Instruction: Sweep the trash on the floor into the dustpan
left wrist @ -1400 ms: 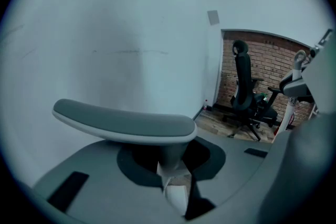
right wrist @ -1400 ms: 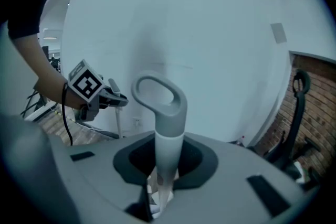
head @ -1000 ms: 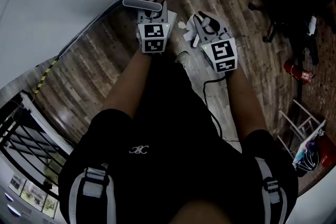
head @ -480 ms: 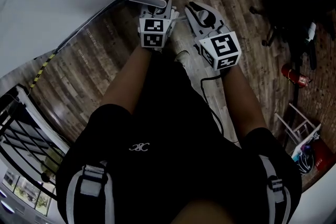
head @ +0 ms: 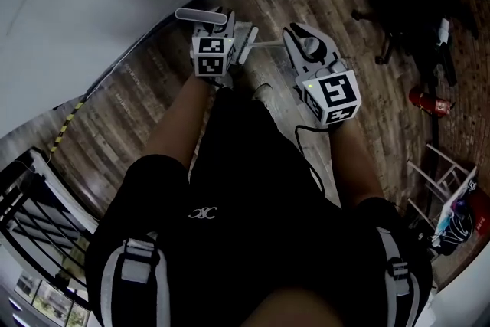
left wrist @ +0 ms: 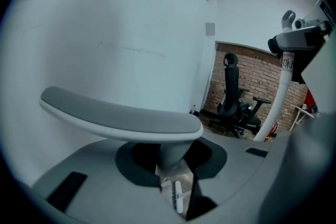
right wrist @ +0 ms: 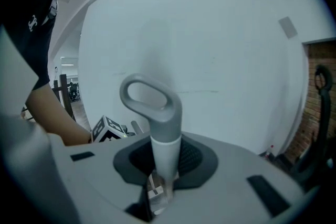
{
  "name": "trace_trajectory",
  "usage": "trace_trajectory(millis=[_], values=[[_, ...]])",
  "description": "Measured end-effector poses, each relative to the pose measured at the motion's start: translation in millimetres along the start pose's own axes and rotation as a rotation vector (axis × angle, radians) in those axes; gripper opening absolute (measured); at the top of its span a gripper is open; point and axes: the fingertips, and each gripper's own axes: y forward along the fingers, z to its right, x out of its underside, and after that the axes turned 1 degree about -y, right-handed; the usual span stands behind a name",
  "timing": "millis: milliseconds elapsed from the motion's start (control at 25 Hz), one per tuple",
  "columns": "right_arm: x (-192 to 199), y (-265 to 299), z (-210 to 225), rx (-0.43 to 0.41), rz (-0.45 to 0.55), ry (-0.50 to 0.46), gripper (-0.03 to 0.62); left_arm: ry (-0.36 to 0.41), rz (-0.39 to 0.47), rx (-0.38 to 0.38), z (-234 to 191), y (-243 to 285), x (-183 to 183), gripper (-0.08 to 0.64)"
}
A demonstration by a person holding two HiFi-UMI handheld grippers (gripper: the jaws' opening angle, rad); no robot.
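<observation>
- Grip is holding on both tools. The left gripper [left wrist: 169, 160] is clamping its jaws shut on the stem under a flat T-shaped handle [left wrist: 121, 118], judged to be the dustpan's. The right gripper [right wrist: 164, 165] is closing tight on the pale shaft just below a loop handle [right wrist: 152, 105], judged to be the broom's.
- The broom head [head: 246, 44] is resting on the wooden floor [head: 138, 103] between the two grippers, just beside the left one. The dustpan's tray is hiding beneath the left gripper, and no view is showing the trash clearly.
- Risk: with tray and trash out of sight from above, the person is sweeping half blind. Debris could be getting pushed past the pan, or under its lip if the pan is tilting.
- Risk: both grips are sitting high on long shafts, so side load could be twisting either shaft within the jaws.
- Risk: a dark cable [head: 306, 145] is trailing near the feet and could be snagging the broom.
- Writing: the marker cubes [head: 334, 97] are carrying square patterns only. A pale emblem [head: 204, 215] on the shirt is not reading with confidence. Dark marks on a white post [left wrist: 281, 92] are too small to read. No brand is showing on either handle.
</observation>
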Motion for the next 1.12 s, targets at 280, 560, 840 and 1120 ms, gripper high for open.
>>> trace_trajectory(millis=[280, 560, 840, 1120], values=[[-13, -50, 21, 0.098, 0.044, -0.009, 0.066, 0.035, -0.044, -0.029, 0, -2, -10, 0.089], [-13, -99, 47, 0.238, 0.034, -0.006, 0.066, 0.047, -0.008, 0.008, 24, -22, -37, 0.087], [-8, -138, 80, 0.378, 0.047, 0.043, 0.066, 0.044, 0.024, 0.042, 58, -30, -73, 0.086], [-11, -175, 123, 0.560, 0.079, 0.154, 0.066, 0.135, 0.019, 0.137, 119, -33, -134, 0.084]])
